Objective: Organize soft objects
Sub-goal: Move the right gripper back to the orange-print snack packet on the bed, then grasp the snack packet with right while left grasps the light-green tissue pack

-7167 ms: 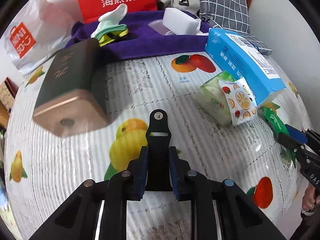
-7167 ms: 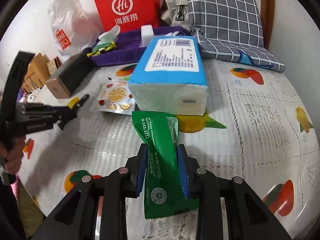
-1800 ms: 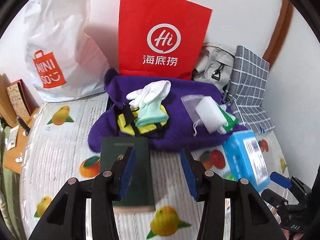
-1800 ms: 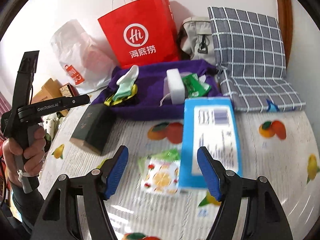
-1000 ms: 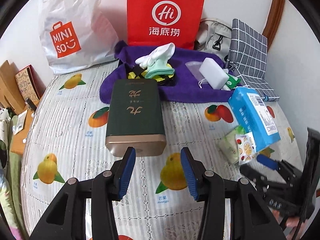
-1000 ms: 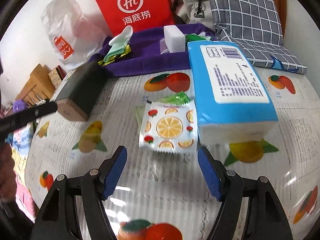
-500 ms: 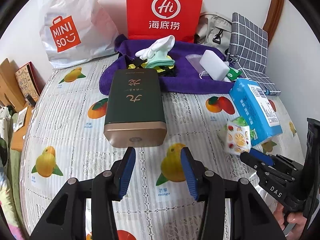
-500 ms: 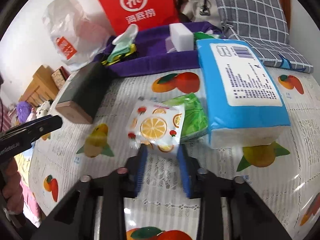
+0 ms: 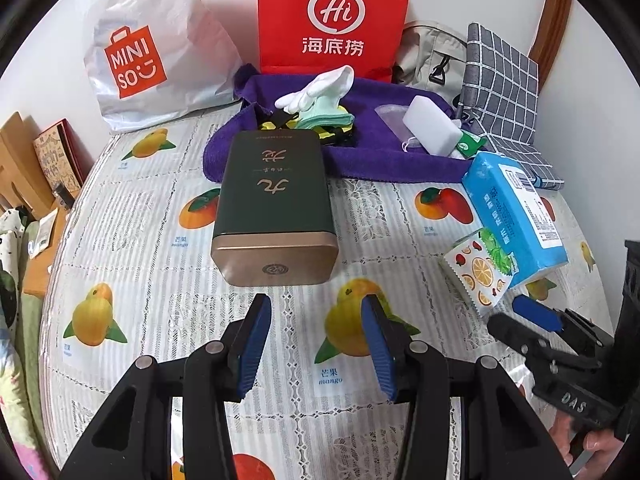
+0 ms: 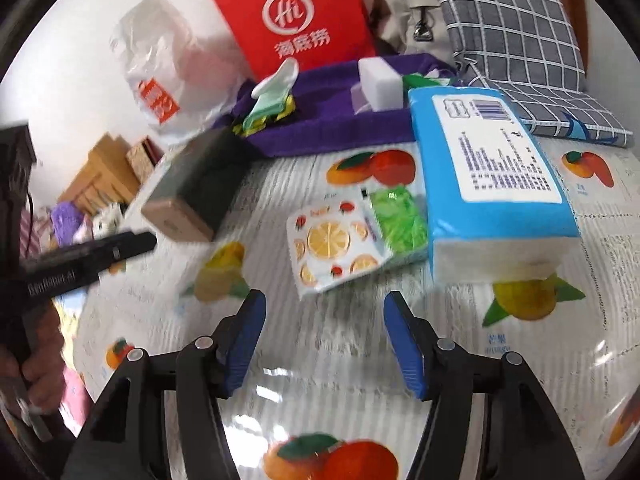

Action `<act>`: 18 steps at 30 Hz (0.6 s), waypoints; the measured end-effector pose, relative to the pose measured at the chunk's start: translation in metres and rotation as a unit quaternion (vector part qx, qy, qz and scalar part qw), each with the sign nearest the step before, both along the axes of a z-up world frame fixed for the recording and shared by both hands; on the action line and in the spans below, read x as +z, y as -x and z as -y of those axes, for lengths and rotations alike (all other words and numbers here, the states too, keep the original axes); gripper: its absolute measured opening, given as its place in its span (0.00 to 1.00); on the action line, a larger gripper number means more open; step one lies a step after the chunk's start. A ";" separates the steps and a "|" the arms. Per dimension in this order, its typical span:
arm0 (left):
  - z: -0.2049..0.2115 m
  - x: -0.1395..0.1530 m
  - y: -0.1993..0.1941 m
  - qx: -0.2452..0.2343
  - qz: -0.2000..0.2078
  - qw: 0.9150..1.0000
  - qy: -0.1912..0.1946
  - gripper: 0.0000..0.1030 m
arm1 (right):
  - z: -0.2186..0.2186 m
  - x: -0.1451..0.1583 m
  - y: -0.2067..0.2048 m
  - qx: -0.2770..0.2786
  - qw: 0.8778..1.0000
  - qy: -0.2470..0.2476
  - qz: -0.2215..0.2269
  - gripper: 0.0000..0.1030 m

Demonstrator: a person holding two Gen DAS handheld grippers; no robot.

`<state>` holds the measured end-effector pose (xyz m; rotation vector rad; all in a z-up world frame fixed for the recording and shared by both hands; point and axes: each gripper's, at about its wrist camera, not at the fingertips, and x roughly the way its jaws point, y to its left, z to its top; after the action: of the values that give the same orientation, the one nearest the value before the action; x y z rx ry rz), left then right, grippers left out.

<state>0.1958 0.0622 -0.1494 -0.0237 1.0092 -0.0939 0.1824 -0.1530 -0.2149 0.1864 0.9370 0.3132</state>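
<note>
Half a second back the right gripper (image 10: 324,334) was pinched on the near edge of the fruit-print packet (image 10: 334,246); its jaws have just been opening, and now they stand apart with nothing between them, the packet lying free just beyond their tips on the fruit-patterned bed cover (image 10: 520,360); the left gripper (image 9: 314,344) hangs as it did, jaws part open and empty, short of the dark green tin (image 9: 274,204) with gold characters on its lid. Writing: "MINISO" on the white plastic bag (image 9: 160,48); "Hi" above Chinese characters on the red paper bag (image 9: 334,16); "mango" printed beside the fruit on the cover; "DAS" on the right tool's body. The packet is white with orange slices and strawberries, crinkled, resting partly over a green packet (image 10: 398,220) and touching the blue tissue pack (image 10: 492,176); behind, a purple cloth (image 9: 360,152) carries white gloves (image 9: 320,86) and a white sponge (image 9: 432,126).
</note>
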 end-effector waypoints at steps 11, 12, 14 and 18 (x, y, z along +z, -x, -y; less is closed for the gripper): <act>-0.002 -0.012 -0.005 0.001 -0.014 1.000 0.001 0.43 | -0.007 -0.016 -0.018 0.000 0.999 -0.028 -0.031 0.02; -0.001 -0.012 -0.005 0.000 -0.014 1.000 0.001 0.43 | -0.007 -0.014 -0.015 0.003 0.999 -0.028 -0.029 0.02; 0.003 -0.011 -0.004 -0.004 -0.013 1.000 -0.002 0.43 | -0.005 -0.009 -0.008 0.013 0.999 -0.033 -0.026 0.02; 0.014 -0.008 -0.001 -0.013 -0.011 1.000 -0.007 0.43 | 0.003 -0.002 0.010 0.037 0.998 -0.040 -0.029 0.02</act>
<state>0.1972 0.0484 -0.1577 0.0005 1.0327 -0.1099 0.1721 -0.1558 -0.2165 0.2359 0.9908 0.4168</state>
